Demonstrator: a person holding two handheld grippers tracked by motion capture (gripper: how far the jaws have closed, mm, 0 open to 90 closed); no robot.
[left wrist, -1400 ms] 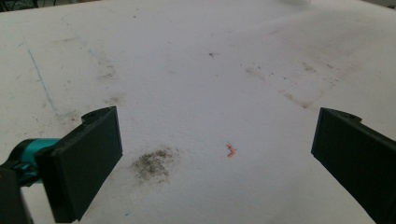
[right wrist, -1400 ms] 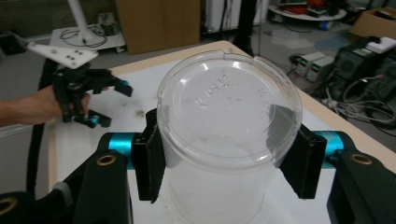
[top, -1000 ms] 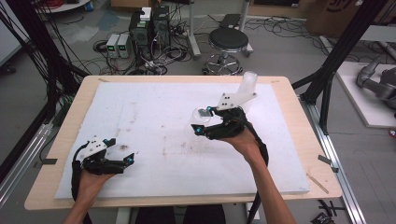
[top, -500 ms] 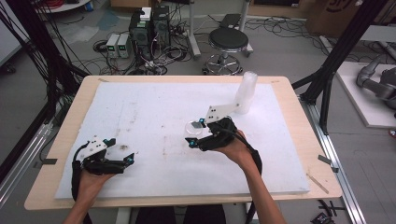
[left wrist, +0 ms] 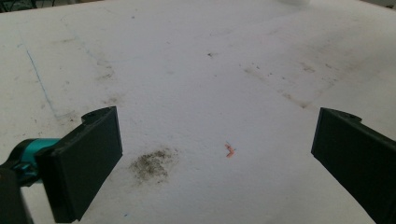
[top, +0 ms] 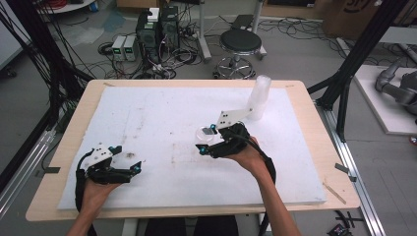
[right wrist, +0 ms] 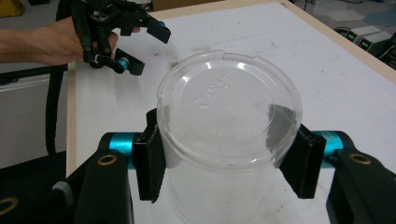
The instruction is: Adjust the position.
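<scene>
Right gripper (right wrist: pixel 224 163) is clamped on a clear plastic cup (right wrist: pixel 229 140), one pad on each side wall just under the rim, so the thin wall takes the squeeze where it's stiffest. Cup is off the white mat (top: pixel 162 118), in front of the tall stack of cups (top: pixel 259 97). Left gripper (top: pixel 134 169), well left of the stack, rests on the mat, jaws wide apart and empty, likely parked until needed.
</scene>
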